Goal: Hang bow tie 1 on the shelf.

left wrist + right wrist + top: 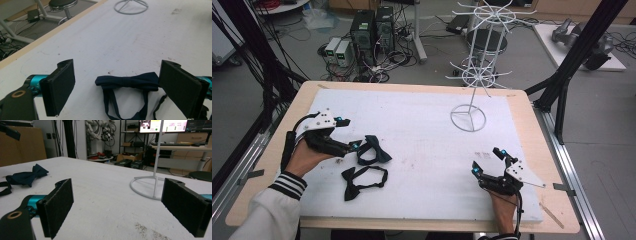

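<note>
White worktop [427,150] with two bow ties near its left edge
Left gripper [346,134] gapes wide at the navy bow tie [373,148], black one [362,181] beside; right gripper [487,161] wide, near the front right corner

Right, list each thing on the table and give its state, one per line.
Left gripper: open, jaws either side of the navy bow tie.
Right gripper: open, holding nothing.
Navy bow tie: lying flat, strap looped.
Black bow tie: lying flat, untouched.
White wire rack: upright, hooks bare.
</note>
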Action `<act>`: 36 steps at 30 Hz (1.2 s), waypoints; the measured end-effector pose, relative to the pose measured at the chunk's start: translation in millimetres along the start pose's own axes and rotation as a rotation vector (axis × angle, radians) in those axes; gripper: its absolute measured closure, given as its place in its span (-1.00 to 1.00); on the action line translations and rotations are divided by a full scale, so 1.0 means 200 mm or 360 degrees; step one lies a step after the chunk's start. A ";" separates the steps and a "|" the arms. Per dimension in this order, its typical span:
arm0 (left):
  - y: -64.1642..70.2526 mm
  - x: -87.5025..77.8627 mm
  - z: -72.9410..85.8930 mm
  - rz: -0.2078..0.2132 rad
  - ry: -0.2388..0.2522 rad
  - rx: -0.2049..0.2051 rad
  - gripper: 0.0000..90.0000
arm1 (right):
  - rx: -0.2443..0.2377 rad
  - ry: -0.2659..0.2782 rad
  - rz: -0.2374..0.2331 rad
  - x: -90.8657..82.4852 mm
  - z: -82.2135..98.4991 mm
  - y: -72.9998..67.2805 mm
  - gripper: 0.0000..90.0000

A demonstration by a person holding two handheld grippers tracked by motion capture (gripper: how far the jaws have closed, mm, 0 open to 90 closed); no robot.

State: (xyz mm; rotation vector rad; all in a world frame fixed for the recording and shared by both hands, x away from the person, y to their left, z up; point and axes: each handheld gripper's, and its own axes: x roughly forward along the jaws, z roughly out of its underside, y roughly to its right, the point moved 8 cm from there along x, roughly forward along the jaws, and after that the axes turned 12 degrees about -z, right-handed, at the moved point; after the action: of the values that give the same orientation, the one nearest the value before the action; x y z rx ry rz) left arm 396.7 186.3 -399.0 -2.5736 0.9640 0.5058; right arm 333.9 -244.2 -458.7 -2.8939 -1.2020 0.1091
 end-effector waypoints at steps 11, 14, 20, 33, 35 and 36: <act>0.01 0.10 -0.02 0.0061 -0.0125 0.0114 -0.67 | 0.0002 0.0002 0.0000 0.00 0.00 0.00 -0.77; 0.02 0.13 -0.02 0.0103 -0.0200 0.0194 -0.66 | 0.0002 0.0002 0.0001 0.00 0.00 0.00 -0.77; 0.04 0.18 -0.03 0.0151 -0.0280 0.0296 -0.66 | -0.0008 0.0007 0.0003 0.00 0.00 0.00 -0.77; 0.05 0.27 -0.03 0.0202 -0.0395 0.0374 -0.65 | -0.0003 0.0008 0.0006 0.00 0.00 0.00 -0.77; 0.05 0.29 -0.02 0.0218 -0.0431 0.0422 -0.63 | 0.0001 0.0009 0.0005 0.00 0.00 0.00 -0.77; 0.06 0.31 -0.01 0.0221 -0.0429 0.0429 -0.61 | -0.0001 0.0010 0.0005 0.00 0.00 0.00 -0.77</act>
State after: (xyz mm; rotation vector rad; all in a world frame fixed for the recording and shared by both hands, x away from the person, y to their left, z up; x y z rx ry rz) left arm 432.9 143.1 -425.6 -2.1464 1.0389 0.6889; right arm 333.9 -244.8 -458.4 -2.8946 -1.1964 0.1001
